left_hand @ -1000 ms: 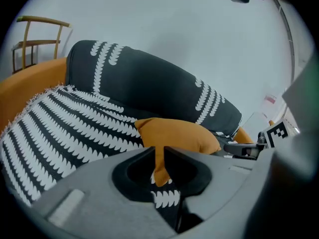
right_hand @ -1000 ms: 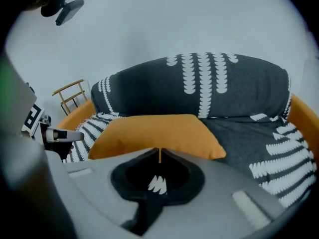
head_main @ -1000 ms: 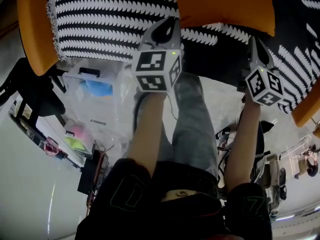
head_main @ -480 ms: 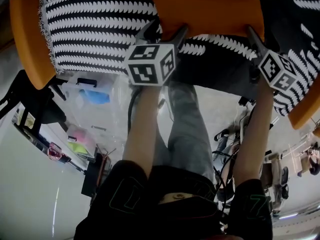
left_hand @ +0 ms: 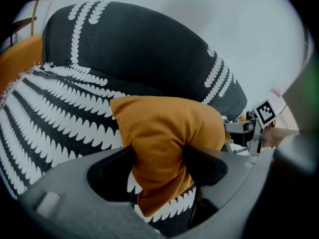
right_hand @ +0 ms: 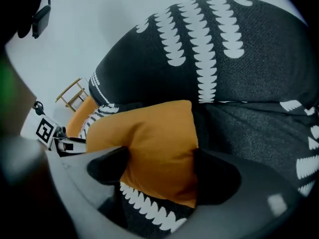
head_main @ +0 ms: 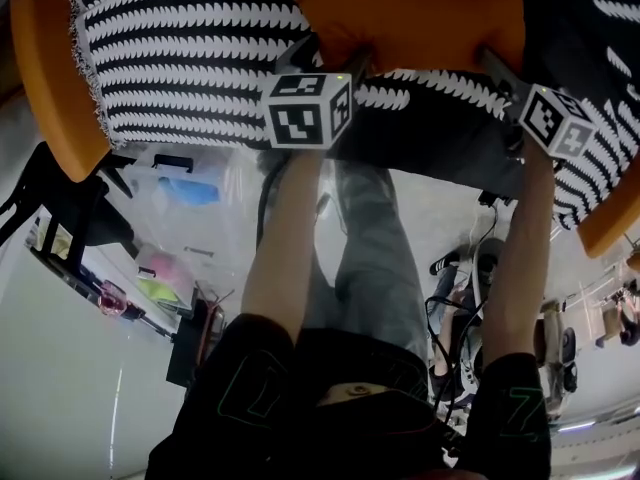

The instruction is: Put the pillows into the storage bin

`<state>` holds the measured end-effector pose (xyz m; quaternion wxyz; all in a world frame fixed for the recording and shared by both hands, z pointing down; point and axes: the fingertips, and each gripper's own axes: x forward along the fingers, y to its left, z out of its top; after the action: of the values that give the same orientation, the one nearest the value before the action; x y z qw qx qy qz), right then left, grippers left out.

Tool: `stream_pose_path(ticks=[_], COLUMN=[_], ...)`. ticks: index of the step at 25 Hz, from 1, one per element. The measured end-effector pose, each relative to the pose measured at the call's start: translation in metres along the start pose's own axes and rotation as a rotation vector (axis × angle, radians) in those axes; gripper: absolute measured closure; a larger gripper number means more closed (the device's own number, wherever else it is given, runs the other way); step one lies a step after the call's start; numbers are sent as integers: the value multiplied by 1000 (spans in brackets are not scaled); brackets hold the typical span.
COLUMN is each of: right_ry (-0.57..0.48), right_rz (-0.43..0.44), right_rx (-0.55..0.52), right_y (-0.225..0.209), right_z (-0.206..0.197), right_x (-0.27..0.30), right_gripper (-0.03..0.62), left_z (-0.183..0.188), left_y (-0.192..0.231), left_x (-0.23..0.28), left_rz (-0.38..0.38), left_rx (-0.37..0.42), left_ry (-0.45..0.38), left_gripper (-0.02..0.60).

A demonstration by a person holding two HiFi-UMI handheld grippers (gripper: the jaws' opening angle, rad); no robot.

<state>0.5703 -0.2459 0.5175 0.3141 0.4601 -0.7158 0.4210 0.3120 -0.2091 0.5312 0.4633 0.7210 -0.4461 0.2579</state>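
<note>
While both grippers sit over the orange pillow [head_main: 410,13], this reads as the grasp step of a two-handed pick.

Left gripper [left_hand: 158,161]: jaws have just been opening and now stand wide. The pillow's left end is between them, filling the gap but not clamped.

Right gripper [right_hand: 160,168]: same, jaws just opened further. The pillow's right end is between them, no squeeze.

The pillow lies on the far pile, on the striped pillow [head_main: 190,58] and beside the dark pillow [left_hand: 149,54].

Next move: close both ends evenly, lift level, carry to the bin. The likely bin is the clear container [head_main: 185,178] near left. Can't confirm.

The pile rests on orange upholstery [head_main: 50,88]. The floor [head_main: 60,368] is pale, and a wooden stool [right_hand: 75,94] stands far off.
</note>
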Motion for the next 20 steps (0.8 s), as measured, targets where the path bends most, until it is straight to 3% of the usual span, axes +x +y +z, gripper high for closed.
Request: stream_pose_path(ticks=[5, 11, 15, 20], right_ry=[2, -14, -36, -38], right_rz=[-1, -89, -98, -45], right_rx=[-12, -73, -72, -111], right_y=[14, 27, 48, 97], right_z=[-16, -16, -20, -22], right_x=[-5, -32, -44, -46], right_gripper=[258, 395, 427, 445], left_z=[-14, -9, -5, -13], left_y=[-3, -27, -21, 6], left_x=[7, -13, -33, -75], left_rz=[14, -71, -87, -37], left_rx=[35, 41, 34, 2], left_ry=[-1, -70, -122, -161], left_gripper=[261, 348, 382, 388])
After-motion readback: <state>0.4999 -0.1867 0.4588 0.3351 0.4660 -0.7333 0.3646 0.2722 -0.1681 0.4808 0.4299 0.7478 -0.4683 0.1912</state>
